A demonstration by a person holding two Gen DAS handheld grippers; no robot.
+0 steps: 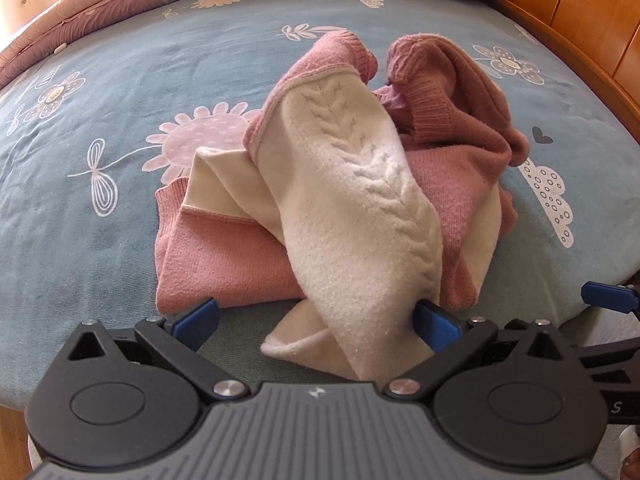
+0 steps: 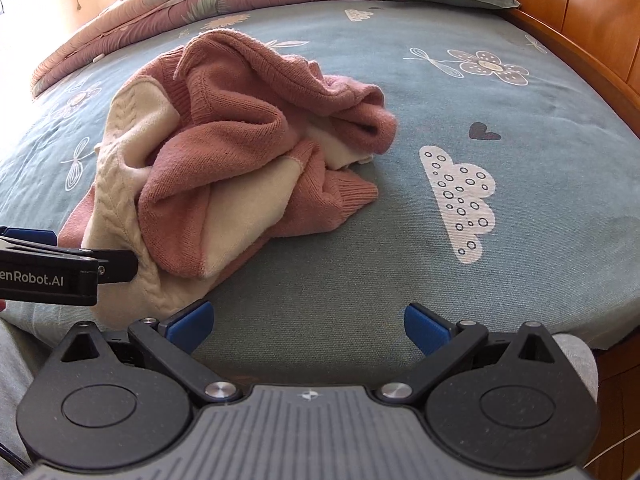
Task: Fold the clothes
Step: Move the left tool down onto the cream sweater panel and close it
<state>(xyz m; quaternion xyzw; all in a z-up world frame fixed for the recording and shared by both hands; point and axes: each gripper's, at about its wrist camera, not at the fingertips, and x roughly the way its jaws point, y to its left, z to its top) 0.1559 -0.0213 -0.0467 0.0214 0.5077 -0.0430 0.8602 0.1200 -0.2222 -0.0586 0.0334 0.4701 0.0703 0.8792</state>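
Sweater (image 1: 352, 200) crumpled on bed (image 1: 120, 128): soft, floppy knit, light.
Left gripper (image 1: 316, 322) wide open around cream flap w/o pinching; right gripper (image 2: 308, 326) open, empty; grab hem.

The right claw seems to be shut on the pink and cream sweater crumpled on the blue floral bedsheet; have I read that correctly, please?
Not quite: the right claw is open over bare bedsheet, touching nothing, as the right wrist view shows. The pink and cream sweater does lie crumpled on the blue floral bedsheet.
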